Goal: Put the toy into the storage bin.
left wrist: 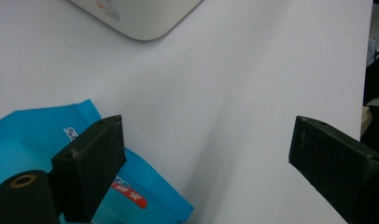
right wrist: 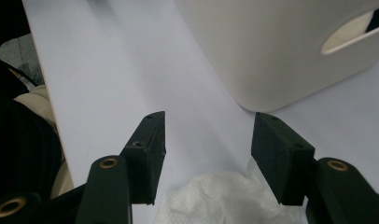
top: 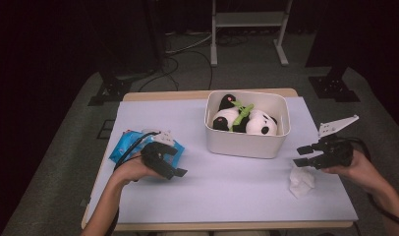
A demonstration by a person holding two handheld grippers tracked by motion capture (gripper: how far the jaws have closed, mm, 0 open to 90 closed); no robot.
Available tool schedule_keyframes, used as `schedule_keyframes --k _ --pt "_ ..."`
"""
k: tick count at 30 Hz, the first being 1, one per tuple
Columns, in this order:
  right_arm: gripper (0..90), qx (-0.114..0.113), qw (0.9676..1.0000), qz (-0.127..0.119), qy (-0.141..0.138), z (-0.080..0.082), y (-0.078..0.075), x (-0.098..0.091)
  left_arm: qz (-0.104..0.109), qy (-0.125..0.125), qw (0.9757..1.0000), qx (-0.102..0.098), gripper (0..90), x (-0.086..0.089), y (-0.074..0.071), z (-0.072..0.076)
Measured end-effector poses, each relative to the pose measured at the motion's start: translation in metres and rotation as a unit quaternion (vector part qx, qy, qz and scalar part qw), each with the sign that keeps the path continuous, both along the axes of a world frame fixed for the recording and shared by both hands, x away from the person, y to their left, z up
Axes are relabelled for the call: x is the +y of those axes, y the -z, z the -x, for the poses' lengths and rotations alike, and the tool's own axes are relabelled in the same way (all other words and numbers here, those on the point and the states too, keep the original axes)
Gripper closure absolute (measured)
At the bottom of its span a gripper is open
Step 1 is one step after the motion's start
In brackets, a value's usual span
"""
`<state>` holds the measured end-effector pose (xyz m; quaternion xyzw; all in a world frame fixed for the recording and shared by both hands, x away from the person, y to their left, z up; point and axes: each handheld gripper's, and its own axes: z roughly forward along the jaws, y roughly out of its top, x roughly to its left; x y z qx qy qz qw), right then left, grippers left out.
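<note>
Blue packet [left wrist: 33, 140], left gripper view: white lettering and a red label patch with white characters are showing on its face, too partly covered and blurred to be read. White bin [left wrist: 136, 16]: a small printed sticker with red and dark marks is showing, illegible.

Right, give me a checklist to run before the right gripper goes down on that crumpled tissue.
1. Right gripper jaws open: ok.
2. Nothing between its jaws: ok.
3. Crumpled white tissue lined up below the jaws: ok in the right gripper view, where it lies just under them.
4. Tissue apart from the white bin: ok.
5. Room in the bin beside the panda plush toys: cannot tell.
6. Left gripper out of the way, open over the blue wipes packet: ok.
</note>
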<state>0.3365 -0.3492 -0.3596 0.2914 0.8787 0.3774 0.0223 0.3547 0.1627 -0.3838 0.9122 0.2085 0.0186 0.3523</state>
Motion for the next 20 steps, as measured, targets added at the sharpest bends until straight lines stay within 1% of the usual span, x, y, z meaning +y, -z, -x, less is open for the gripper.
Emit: schedule_keyframes --k 2,3,5,7,10,13,15,17,18,19,20 --pt "43.7 0.002 1.0000 -0.001 0.005 0.002 0.005 -0.003 -0.003 0.000 1.0000 0.002 9.9 0.001 0.002 0.001" --pt "43.1 0.004 1.0000 -0.003 0.006 0.003 0.007 -0.004 0.001 -0.004 1.0000 0.003 9.9 0.001 0.003 0.001" --pt "42.5 0.006 0.9999 0.000 0.010 0.004 0.012 -0.006 -0.004 0.000 1.0000 0.002 9.9 0.002 0.004 0.002" --pt "42.5 0.010 0.9999 -0.005 0.013 0.006 0.016 -0.008 0.001 -0.002 1.0000 0.003 9.9 0.002 0.005 0.003" --pt "42.3 0.012 0.9997 -0.008 0.017 0.009 0.021 -0.010 -0.001 0.000 1.0000 0.003 9.8 0.002 0.006 0.003" --pt "42.3 0.015 0.9997 -0.012 0.017 0.012 0.025 -0.011 0.002 -0.003 1.0000 0.005 9.8 0.004 0.008 0.004" --pt "41.8 0.016 0.9995 -0.016 0.020 0.014 0.027 -0.012 0.004 -0.003 1.0000 0.003 9.8 0.005 0.009 0.004" --pt "40.9 0.014 0.9995 -0.018 0.022 0.016 0.030 -0.012 0.008 -0.005 1.0000 0.004 9.7 0.005 0.010 0.006" --pt "40.9 0.016 0.9994 -0.022 0.022 0.017 0.031 -0.012 0.013 -0.007 0.9999 0.004 9.7 0.005 0.010 0.007" --pt "40.7 0.017 0.9994 -0.025 0.020 0.018 0.032 -0.012 0.014 -0.006 0.9999 0.005 9.7 0.005 0.010 0.007" --pt "40.0 0.015 0.9994 -0.022 0.021 0.019 0.033 -0.012 0.012 -0.004 0.9999 0.001 9.7 0.005 0.010 0.008"
